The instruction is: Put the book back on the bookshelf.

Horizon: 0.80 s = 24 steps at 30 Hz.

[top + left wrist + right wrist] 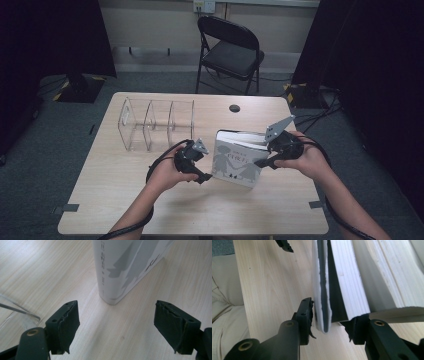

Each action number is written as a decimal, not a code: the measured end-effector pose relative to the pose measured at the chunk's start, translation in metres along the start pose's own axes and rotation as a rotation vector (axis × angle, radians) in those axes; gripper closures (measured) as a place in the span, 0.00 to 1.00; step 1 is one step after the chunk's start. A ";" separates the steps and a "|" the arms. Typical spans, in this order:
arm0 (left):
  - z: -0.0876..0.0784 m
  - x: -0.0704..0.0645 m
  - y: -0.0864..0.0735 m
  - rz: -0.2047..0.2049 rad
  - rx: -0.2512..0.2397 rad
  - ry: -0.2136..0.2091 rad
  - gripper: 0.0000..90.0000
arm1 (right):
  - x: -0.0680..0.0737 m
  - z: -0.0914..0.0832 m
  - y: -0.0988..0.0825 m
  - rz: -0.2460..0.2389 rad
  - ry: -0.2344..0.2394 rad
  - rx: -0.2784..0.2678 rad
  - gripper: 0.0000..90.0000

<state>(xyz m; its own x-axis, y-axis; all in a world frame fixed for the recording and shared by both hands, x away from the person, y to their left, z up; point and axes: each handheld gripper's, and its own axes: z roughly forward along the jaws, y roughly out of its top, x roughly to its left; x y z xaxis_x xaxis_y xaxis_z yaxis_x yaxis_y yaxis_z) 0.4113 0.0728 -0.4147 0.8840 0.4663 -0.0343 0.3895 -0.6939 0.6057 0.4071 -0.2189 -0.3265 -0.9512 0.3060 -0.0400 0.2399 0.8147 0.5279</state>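
A white hardcover book [237, 160] with grey figures on its cover stands upright on the wooden table [200, 215], spine toward my left gripper. My right gripper [262, 157] is at the book's open right edge. In the right gripper view its jaws [330, 320] enclose the front cover and a block of pages [342, 282], one pad against the cover, the other against the pages. My left gripper [202, 171] hovers just left of the spine. Its jaws [117, 322] stand wide apart with only bare table between them, and the book's spine corner [110, 277] rises ahead.
A clear plastic divider rack [157, 125] stands on the table's back left; its corner [20, 311] lies beside my left jaw. A black folding chair [230, 50] stands behind the table. A dark round hole [234, 108] marks the tabletop's far side.
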 end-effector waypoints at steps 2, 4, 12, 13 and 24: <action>-0.001 0.001 0.004 0.005 0.012 0.001 0.23 | 0.000 0.000 0.000 0.001 0.002 -0.002 0.66; -0.002 0.001 0.009 0.011 0.004 0.002 0.23 | 0.000 0.000 0.000 -0.001 0.002 -0.007 0.65; -0.008 0.000 0.026 0.041 -0.005 -0.002 0.23 | 0.000 0.001 -0.001 0.006 0.003 -0.012 0.64; -0.009 0.000 0.029 0.048 -0.003 -0.006 0.23 | 0.000 0.001 -0.001 0.009 0.002 -0.012 0.63; -0.013 0.001 0.051 0.098 0.005 -0.016 0.21 | 0.000 0.001 -0.004 0.013 -0.001 -0.011 0.61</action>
<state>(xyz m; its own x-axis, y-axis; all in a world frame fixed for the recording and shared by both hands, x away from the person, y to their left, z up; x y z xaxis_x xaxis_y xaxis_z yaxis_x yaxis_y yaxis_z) 0.4287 0.0452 -0.3731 0.9217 0.3877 0.0123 0.3025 -0.7381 0.6030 0.4061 -0.2216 -0.3291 -0.9478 0.3169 -0.0346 0.2497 0.8053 0.5378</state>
